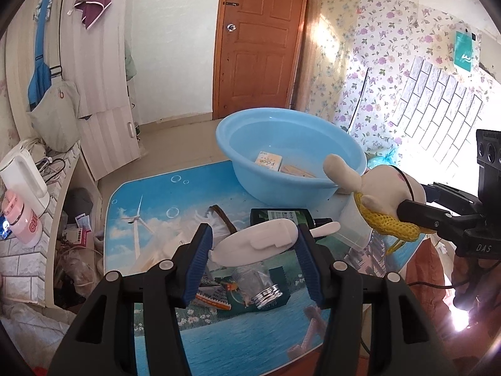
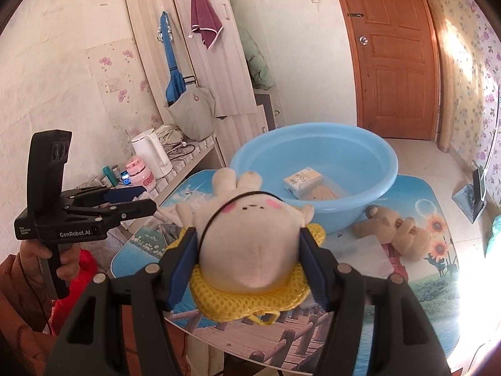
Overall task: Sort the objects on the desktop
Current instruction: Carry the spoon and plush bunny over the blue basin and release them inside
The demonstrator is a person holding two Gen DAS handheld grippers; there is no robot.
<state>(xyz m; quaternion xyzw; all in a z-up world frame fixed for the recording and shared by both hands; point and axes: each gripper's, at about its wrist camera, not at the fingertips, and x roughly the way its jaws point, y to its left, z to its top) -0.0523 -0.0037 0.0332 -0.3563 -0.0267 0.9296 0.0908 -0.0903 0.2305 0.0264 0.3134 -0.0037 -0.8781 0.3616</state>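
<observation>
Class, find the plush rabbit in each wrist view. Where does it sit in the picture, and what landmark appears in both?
Left wrist view: plush rabbit at right, beside the basin, held by the right gripper.
Right wrist view: rabbit at centre, between the gripper pads.
Shared landmark: blue basin.

Home bedrm/living rm: floral wallpaper (image 1: pixel 385 72), wood door (image 1: pixel 260 40), wardrobe (image 2: pixel 200 47) w/ hung towel (image 2: pixel 205 22), kettle (image 2: pixel 152 153).
</observation>
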